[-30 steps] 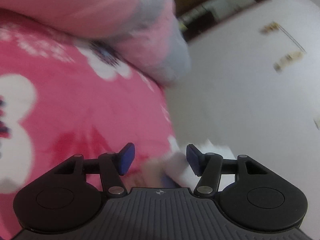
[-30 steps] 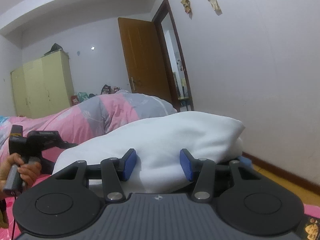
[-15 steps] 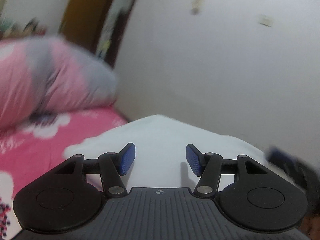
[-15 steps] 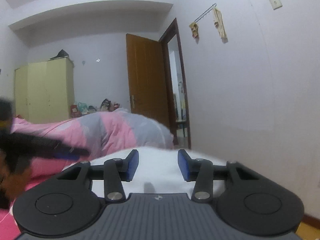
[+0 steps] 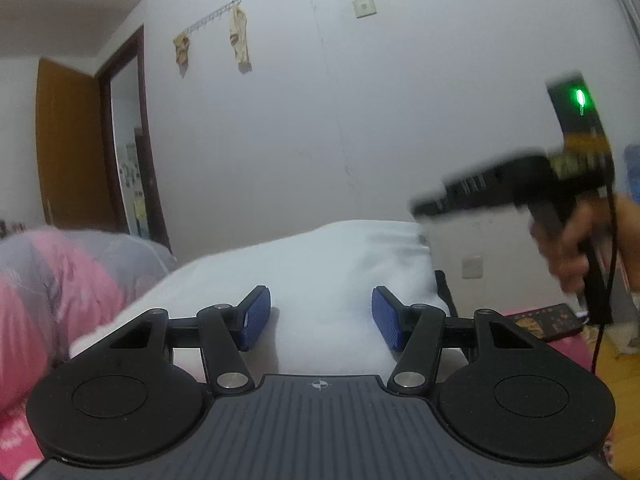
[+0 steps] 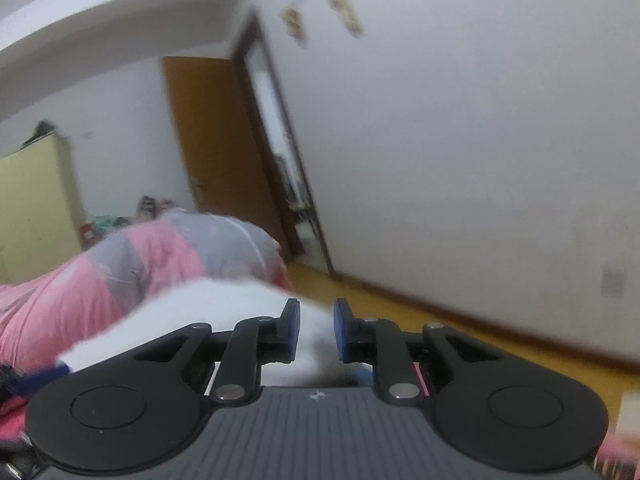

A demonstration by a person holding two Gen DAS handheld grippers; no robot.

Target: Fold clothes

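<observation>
A white garment (image 5: 328, 264) lies bunched on the bed. In the left wrist view it fills the space ahead of my left gripper (image 5: 320, 318), which is open with its blue pads apart over the cloth. My right gripper (image 6: 316, 328) has its jaws closing, and a fold of the white garment (image 6: 208, 304) fills the narrow gap between its pads. The left wrist view also shows the right gripper (image 5: 420, 208) blurred at the garment's far right edge, held by a hand (image 5: 568, 248).
A pink and grey quilt (image 5: 60, 272) is piled to the left of the garment on the pink bedsheet (image 5: 16, 440). A dark flat box (image 5: 544, 320) lies at the bed's right. A wooden floor (image 6: 400, 320), brown door (image 6: 216, 148) and yellow wardrobe (image 6: 36, 200) lie beyond.
My left gripper has swung and rolled from the pink sheet to face the white garment. The right gripper's jaws have narrowed onto the cloth, and it has risen slightly.
</observation>
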